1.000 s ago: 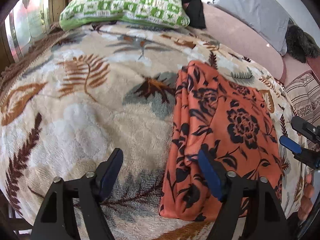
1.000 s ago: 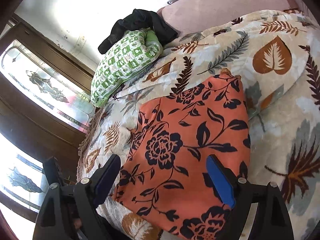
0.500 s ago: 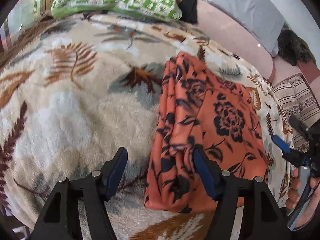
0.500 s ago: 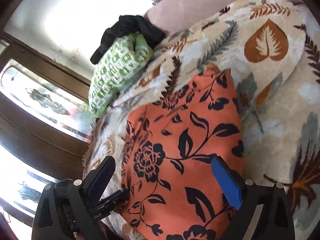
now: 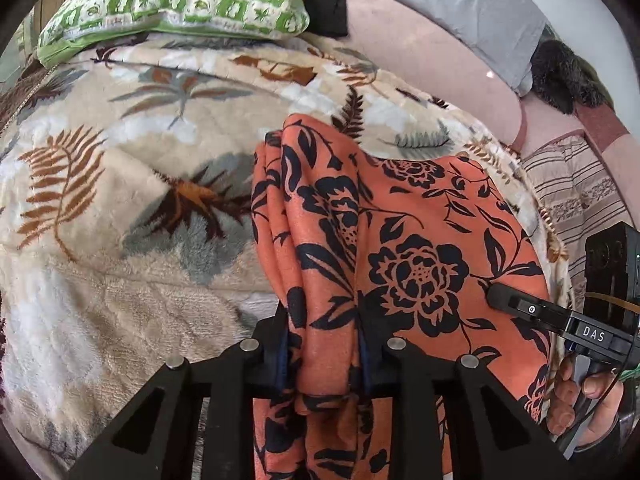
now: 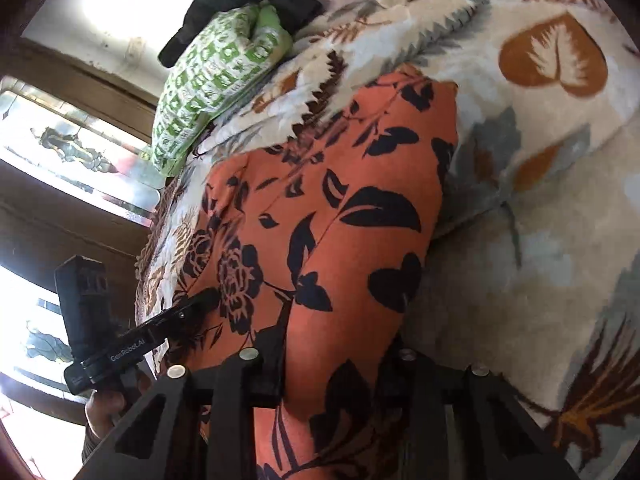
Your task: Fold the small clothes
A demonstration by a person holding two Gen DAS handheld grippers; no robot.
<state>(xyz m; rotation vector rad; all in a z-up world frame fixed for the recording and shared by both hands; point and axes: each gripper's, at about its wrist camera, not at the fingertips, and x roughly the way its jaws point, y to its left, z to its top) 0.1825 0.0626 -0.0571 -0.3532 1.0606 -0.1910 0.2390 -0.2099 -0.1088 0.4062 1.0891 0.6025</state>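
Both tongs have closed onto orange floral garment (image 5: 420, 240), near edge bunched between them.

"DAS" in white caps on the black body of the right gripper (image 5: 520, 304), seen from left wrist cam. "GenRobot.AI" in white on the left gripper (image 6: 192, 304) body, right wrist cam. No other legible txt.
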